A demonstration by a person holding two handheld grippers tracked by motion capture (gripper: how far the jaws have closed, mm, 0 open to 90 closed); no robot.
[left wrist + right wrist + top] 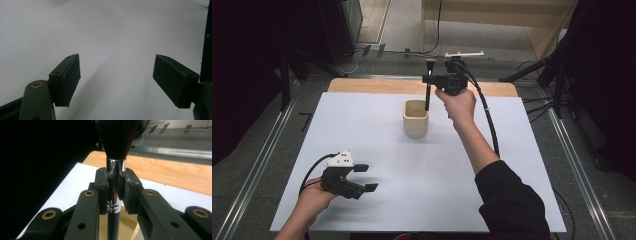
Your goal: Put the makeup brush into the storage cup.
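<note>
Our right claw [115, 192] is pinching a makeup brush [115, 170], its two black jaws pressed on the shiny silver ferrule from either side, with the dark bristles fanning out above them and the black handle running down below. In the high view the right claw [430, 78] is held up at the far side of the tabletop [377, 200], and the brush [428, 85] hangs upright from it, bristles on top, with the lower end of the handle reaching down into the open mouth of a cream-coloured cup [415, 119]. We cannot tell whether the handle touches the cup's wall or floor. From the right claw's own camera the pale inside of the cup [128, 226] shows just beneath the jaws, around the handle. The cup stands upright on the white tabletop, a little far of its middle, just left of the hand that carries the right claw. Our left claw [364, 177] sits well apart from all this, at the near left of the tabletop, its jaws spread wide with nothing between them; from its own camera the left claw [116, 80] looks out over bare white surface. Beyond the white sheet, a strip of wooden edge [377, 86] runs along the far side.
</note>
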